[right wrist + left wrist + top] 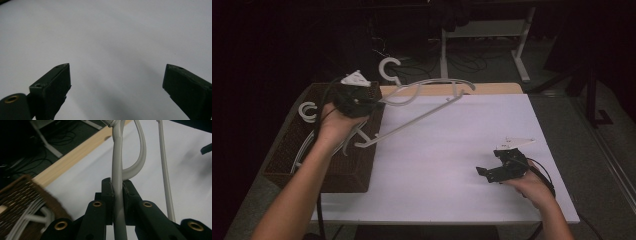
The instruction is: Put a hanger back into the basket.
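Left gripper (117,195): jaws clamped on white hanger (422,107), lifted just beside wicker basket (337,172). Right gripper (484,172): jaws wide, empty, well right of basket. Step: carrying out; next, set on worktop (452,160).

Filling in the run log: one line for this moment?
left gripper: shut on grey hanger, above table | right gripper: open | basket: more hangers

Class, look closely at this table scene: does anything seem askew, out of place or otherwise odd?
Nothing stands out. The left gripper holds a white hanger tilted above the table, beside the basket; that is deliberate handling.
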A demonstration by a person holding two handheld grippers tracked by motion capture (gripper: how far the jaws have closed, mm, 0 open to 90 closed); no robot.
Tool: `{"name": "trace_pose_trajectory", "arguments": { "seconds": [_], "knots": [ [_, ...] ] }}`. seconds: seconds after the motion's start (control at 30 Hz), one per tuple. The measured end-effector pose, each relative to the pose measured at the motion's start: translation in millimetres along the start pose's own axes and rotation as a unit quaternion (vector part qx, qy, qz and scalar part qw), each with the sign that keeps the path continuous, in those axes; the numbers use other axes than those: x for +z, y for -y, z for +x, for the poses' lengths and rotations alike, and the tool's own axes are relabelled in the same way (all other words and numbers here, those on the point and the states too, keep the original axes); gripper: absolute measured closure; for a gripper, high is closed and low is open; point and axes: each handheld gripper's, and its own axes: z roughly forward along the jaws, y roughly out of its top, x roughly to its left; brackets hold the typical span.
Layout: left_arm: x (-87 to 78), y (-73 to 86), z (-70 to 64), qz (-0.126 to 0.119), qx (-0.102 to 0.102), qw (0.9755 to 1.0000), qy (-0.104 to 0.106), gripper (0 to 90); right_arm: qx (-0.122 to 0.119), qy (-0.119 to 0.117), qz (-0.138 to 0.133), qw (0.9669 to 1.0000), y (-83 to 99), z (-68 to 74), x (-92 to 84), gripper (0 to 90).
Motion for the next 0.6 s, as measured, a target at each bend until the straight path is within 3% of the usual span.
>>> {"name": "trace_pose_trajectory", "arguments": {
  "seconds": [0.13,0.17,0.27,0.4,0.43,0.47,0.5,0.53,0.57,0.6],
  "knots": [
    [-18.9,12.5,16.1,-0.007,-0.01,0.9998,-0.018,82.4,-0.003,0.005,0.004,1.0,0.1,0.1,0.4,7.3],
    [-38.2,28.0,34.3,-0.006,-0.019,0.9989,-0.043,82.4,-0.001,0.008,0.0,1.0,-1.3,1.0,-0.1,7.3],
    [-56.4,45.8,53.5,-0.006,-0.033,0.9972,-0.067,82.4,-0.003,0.009,0.001,1.0,-2.0,1.0,0.7,7.3],
    [-80.4,73.8,82.3,-0.006,-0.063,0.9934,-0.096,82.4,-0.002,0.012,0.003,0.9999,-1.8,0.4,2.4,7.3],
    [-80.4,73.8,82.3,-0.006,-0.063,0.9934,-0.096,82.4,-0.002,0.012,0.003,0.9999,-1.8,0.4,2.4,7.3],
    [-90.0,87.4,94.0,-0.002,-0.075,0.9909,-0.112,82.4,-0.004,0.015,0.005,0.9999,-1.5,-0.1,3.0,7.4],
    [-90.0,87.4,94.0,-0.002,-0.075,0.9909,-0.112,82.4,-0.004,0.015,0.005,0.9999,-1.5,-0.1,3.0,7.4],
    [-96.7,99.7,102.6,0.0,-0.087,0.9887,-0.122,82.4,-0.002,0.017,0.007,0.9998,-1.2,-0.6,3.7,7.3],
    [-96.7,99.7,102.6,0.0,-0.087,0.9887,-0.122,82.4,-0.002,0.017,0.007,0.9998,-1.2,-0.6,3.7,7.3],
    [-102.2,114.5,111.6,0.005,-0.1,0.9864,-0.13,82.4,-0.002,0.017,0.01,0.9998,-1.0,-1.0,4.5,7.3]
  ]
}}
